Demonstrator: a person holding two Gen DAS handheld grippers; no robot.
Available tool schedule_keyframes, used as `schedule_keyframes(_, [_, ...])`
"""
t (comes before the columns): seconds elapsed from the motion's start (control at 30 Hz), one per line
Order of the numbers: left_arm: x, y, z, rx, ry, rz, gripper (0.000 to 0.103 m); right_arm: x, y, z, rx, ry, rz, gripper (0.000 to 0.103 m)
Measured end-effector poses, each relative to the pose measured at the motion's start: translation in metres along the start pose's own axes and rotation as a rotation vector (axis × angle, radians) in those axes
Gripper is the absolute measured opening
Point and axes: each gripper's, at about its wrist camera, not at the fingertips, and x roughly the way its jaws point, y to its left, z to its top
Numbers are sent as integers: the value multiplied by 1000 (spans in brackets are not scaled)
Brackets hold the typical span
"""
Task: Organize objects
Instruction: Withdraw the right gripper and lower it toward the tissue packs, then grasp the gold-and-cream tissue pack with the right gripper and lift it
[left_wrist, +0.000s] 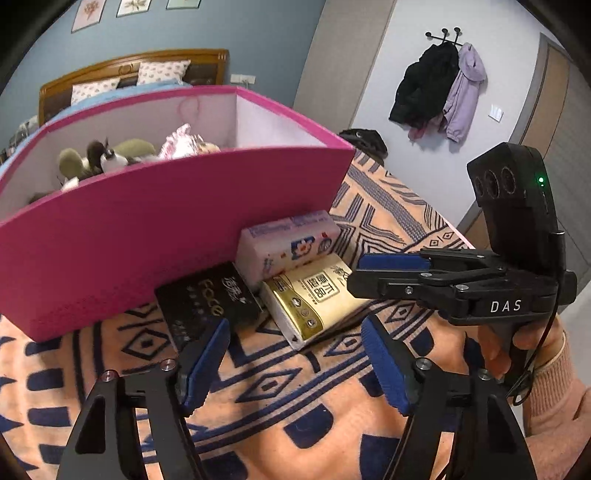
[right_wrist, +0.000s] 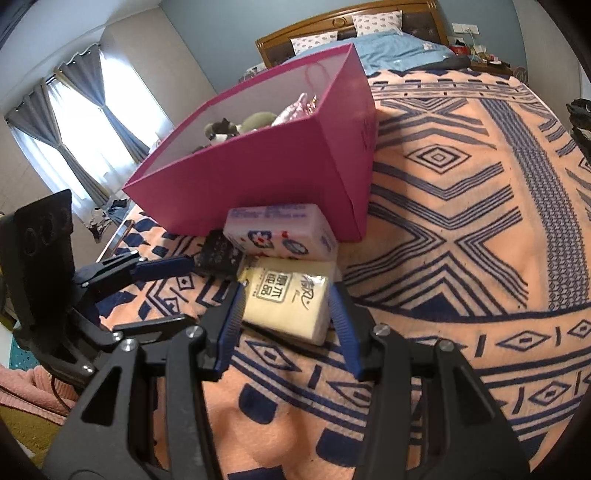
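The gold tissue pack (right_wrist: 286, 299), lying at six o'clock of the pink box (right_wrist: 258, 173) beside the black pack (left_wrist: 207, 299), sits between the right gripper (right_wrist: 286, 317)'s part-open, empty jaws, so centre them before squeezing; the left gripper (left_wrist: 295, 354) hangs open, empty.

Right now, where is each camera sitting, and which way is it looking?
Left wrist view: sits on the left gripper, looking down along its blue fingers at the black tissue pack; the right gripper and a hand show at right.
Right wrist view: sits on the right gripper, looking down at the yellow tissue pack between its fingers; the left gripper shows at left.
Both share: the pink box, the white tissue pack, the patterned blanket, the bed behind.
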Motion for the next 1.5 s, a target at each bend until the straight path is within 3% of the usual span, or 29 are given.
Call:
schedule_keyframes(0.2, [10, 1, -5, -23, 45, -14, 54, 3, -4, 0, 23, -1, 15, 50])
schedule_keyframes(0.4, [16, 3, -6, -47, 73, -30, 46, 8, -5, 0, 35, 12, 27, 50])
schedule_keyframes(1.27, [20, 4, -7, -85, 86, -34, 43, 10, -4, -9, 57, 25, 64, 47])
schedule_keyframes(1.5, [25, 14, -3, -142, 95, -85, 34, 11, -8, -8, 78, 18, 56, 40])
